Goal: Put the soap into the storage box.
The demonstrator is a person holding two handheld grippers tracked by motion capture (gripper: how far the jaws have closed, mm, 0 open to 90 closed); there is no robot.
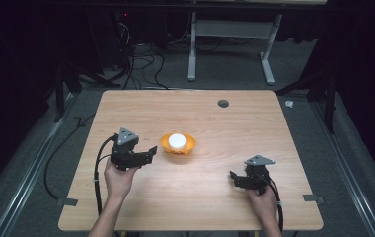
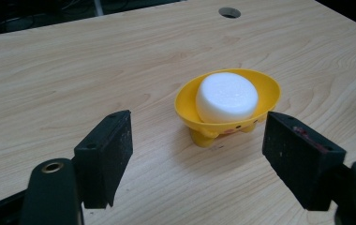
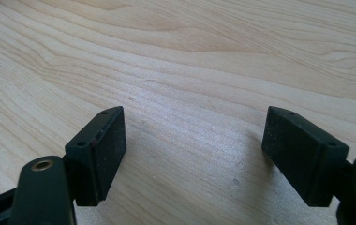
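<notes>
Just beside the small yellow plastic bowl (image 1: 178, 143), on its left: the left claw (image 1: 149, 151), spread wide open and holding nothing. Resting inside that bowl, a round white puck (image 1: 176, 140), maybe foam or soap, hard to tell. Standing on little feet near the middle of the pale wooden counter (image 1: 235, 123), that bowl. Seen from the left claw's own camera, right ahead between the two black jaws, not touching them. Well apart, near the front right corner: the right claw (image 1: 235, 178), also wide open, empty, low over bare wood.
</notes>
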